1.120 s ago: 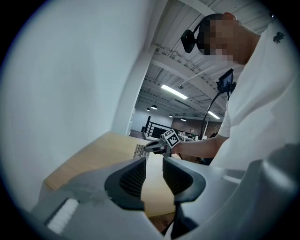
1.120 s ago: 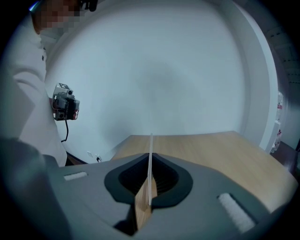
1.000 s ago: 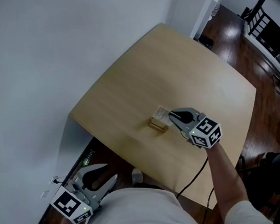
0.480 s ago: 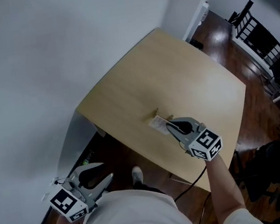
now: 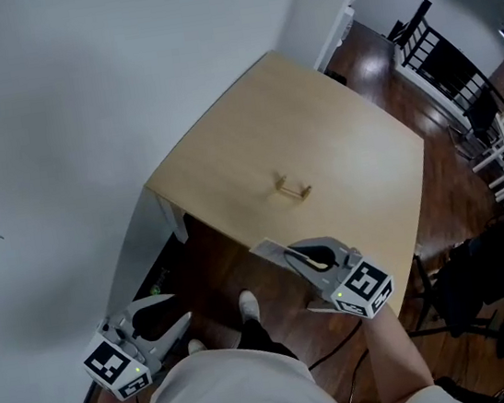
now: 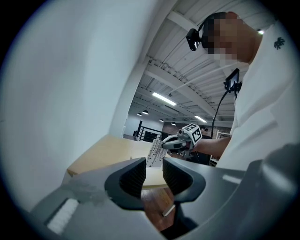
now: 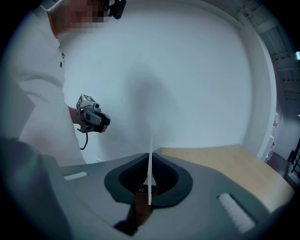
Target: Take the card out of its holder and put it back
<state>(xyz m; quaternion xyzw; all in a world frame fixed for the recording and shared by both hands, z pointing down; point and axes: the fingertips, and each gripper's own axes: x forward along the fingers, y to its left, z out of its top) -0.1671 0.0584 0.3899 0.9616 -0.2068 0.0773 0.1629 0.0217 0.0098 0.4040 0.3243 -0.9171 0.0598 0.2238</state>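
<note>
Right tongs [image 5: 293,256] pinch the card [image 5: 269,250] past the worktop's [image 5: 336,137] near edge, apart from its holder [image 5: 293,188]; left tongs [image 5: 176,310] spread, empty.

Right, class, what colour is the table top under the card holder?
The table top is pale, light-brown wood, clearest in the head view.

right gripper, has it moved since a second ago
Yes. The right gripper, shut on the card, has drawn back from the holder toward the person, past the near edge of the table.
</note>
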